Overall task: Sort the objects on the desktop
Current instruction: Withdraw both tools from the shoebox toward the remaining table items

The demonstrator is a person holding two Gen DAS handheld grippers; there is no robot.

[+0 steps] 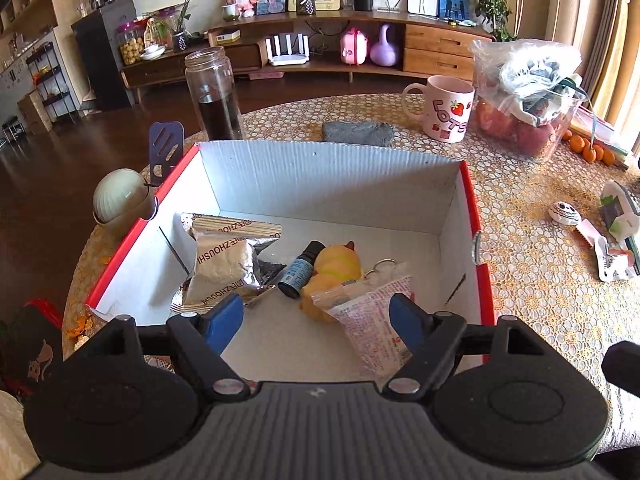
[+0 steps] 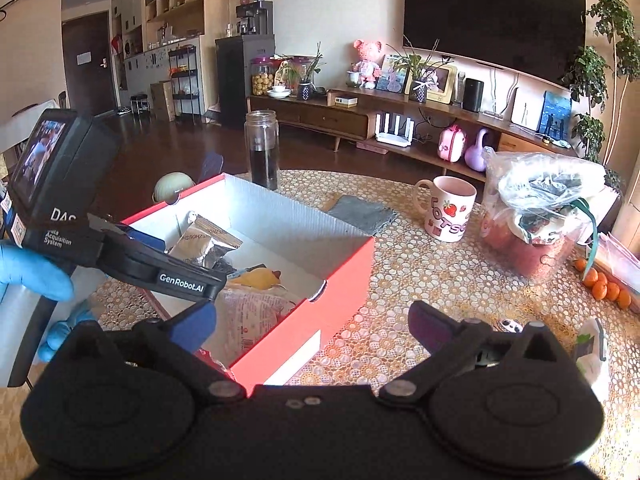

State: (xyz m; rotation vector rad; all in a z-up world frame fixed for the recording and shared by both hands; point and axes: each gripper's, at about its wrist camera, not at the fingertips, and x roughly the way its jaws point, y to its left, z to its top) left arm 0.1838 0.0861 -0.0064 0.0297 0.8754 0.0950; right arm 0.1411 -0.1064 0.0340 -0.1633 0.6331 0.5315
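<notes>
Left gripper (image 1: pixel 316 316) spread wide, holding nothing, over red box (image 1: pixel 474 216); inside: ERZHOUSHI foil packets (image 1: pixel 224 264), yellow duck (image 1: pixel 336 264), pink-print packet (image 1: pixel 372 320). Right gripper (image 2: pixel 312 326) also spread and unloaded, above the box's near corner. Only the right view shows the "GenRobot.AI" lettering; mug (image 2: pixel 448 208) reads "LOTSO".

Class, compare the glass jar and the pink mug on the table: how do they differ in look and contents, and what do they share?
The glass jar is tall, narrow and see-through; the pink mug is squat, wide and opaque. The jar is plain with no handle; the mug has a handle, letters and strawberries. The jar shows dark contents low down; the mug's inside cannot be seen. Both stand upright and lidless on the table, beyond the box.
</notes>
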